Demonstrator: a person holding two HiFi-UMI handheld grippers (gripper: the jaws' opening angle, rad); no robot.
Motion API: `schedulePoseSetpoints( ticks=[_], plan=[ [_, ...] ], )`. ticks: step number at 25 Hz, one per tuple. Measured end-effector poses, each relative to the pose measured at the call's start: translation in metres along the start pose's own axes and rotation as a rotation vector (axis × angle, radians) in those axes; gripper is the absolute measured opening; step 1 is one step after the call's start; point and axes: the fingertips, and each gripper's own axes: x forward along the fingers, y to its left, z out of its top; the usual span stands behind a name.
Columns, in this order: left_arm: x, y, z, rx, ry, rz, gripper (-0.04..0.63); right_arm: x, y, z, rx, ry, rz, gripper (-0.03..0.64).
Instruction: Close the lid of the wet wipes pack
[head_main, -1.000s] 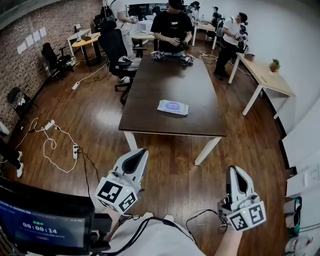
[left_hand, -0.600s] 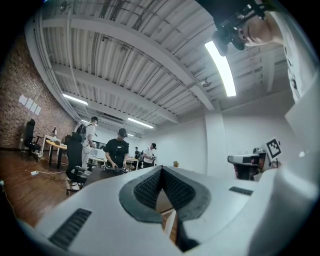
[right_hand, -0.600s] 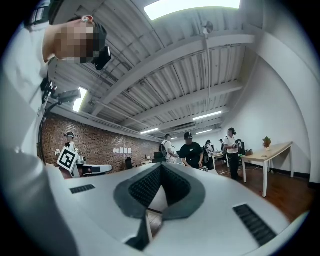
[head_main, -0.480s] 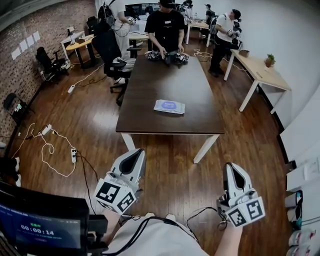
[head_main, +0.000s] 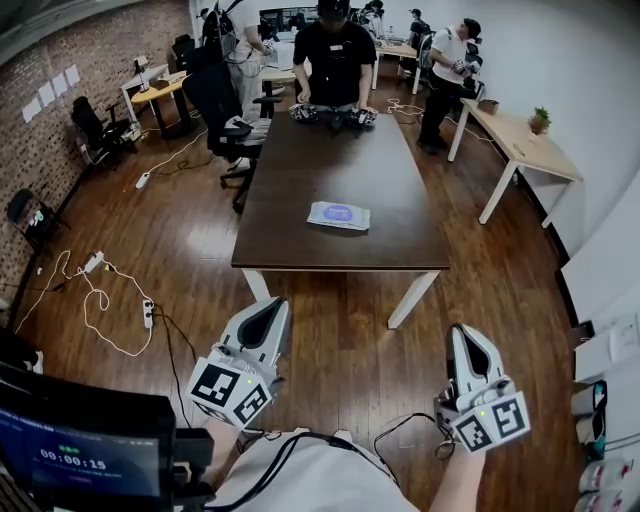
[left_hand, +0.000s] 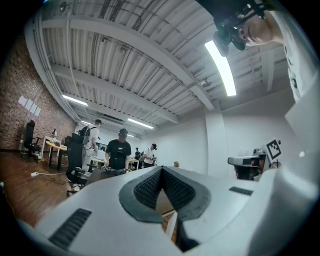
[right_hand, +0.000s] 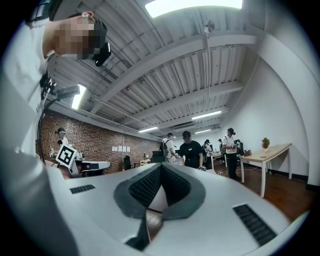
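- our left claw and right claw were clenched shut, low in the frame.
- the wet wipes pack lay mid-frame on the table.

From my remote seat: dark table stands on plank floor. Wipes pack lies flat near my end, midway across. Dark gear clustered at far end.

The timer on the screen now reads 00:00:15, up from 00:00:14.
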Motion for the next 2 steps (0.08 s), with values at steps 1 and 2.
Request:
schedulePoseSetpoints(
  ticks=[1,2],
  plan=[
    [0.0021,-0.0091,-0.0043,0.002,-0.001,0.001,-0.003,-0.0072,-0.0073,-0.0015,0.0,-0.002,0.002,0.006],
    [0.0041,-0.0183,-0.0083,0.004,0.0,0.002,-0.003,-0.0144,-0.0145,-0.0029,0.0,-0.004,0.003,0.006]
  ],
)
